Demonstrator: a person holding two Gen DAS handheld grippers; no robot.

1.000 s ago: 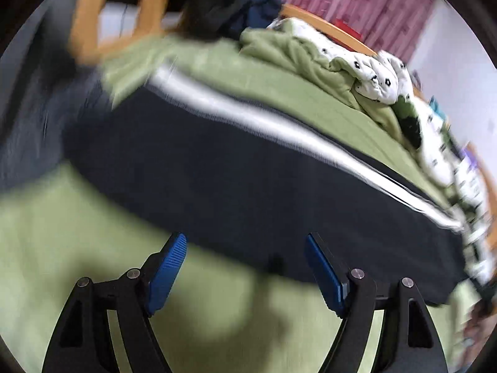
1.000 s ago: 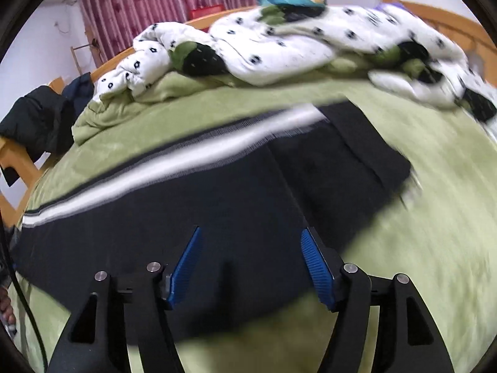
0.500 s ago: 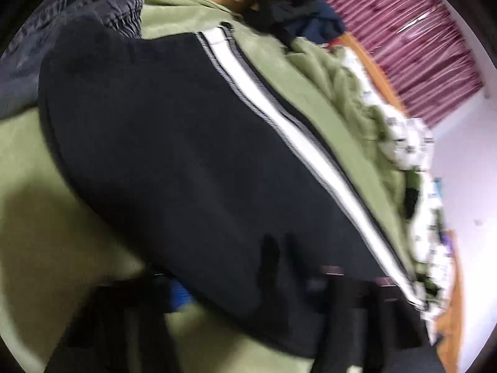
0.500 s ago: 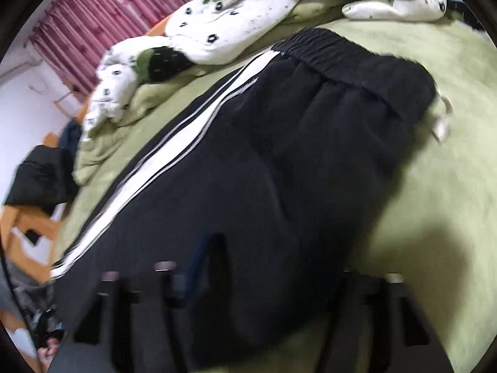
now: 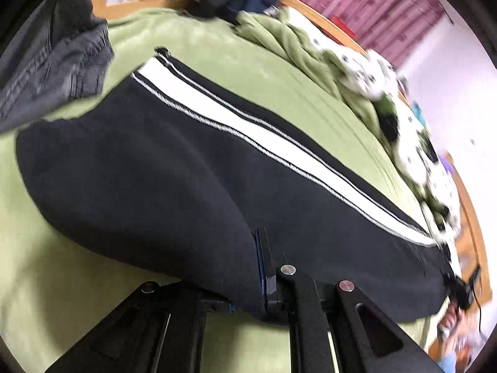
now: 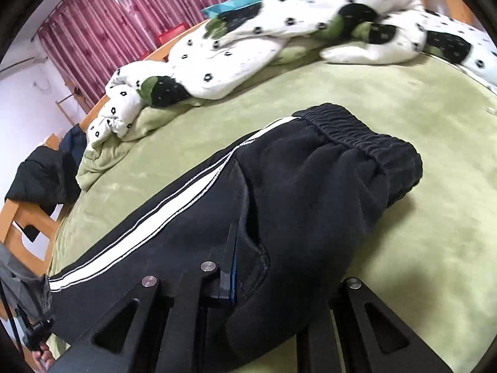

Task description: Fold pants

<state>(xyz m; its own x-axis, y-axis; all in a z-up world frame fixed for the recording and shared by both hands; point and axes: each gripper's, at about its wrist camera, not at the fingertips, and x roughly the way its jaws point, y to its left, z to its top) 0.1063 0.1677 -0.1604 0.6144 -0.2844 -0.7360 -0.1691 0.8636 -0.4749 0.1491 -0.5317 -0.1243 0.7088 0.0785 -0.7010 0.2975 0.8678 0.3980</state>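
Black pants with a white side stripe lie lengthwise on the green bed cover. My left gripper is shut on the near edge of the pants' leg; the cloth hides one finger. In the right wrist view the pants show their elastic waistband at the far end. My right gripper is shut on the near edge of the pants close to the waist, with cloth bunched between the fingers.
A white spotted quilt is heaped along the bed's far side. A grey garment lies by the leg end. A wooden chair with dark clothes stands beside the bed. Red curtains hang behind.
Both grippers were open above the near edge of the pants. They moved down onto it and closed on the cloth.
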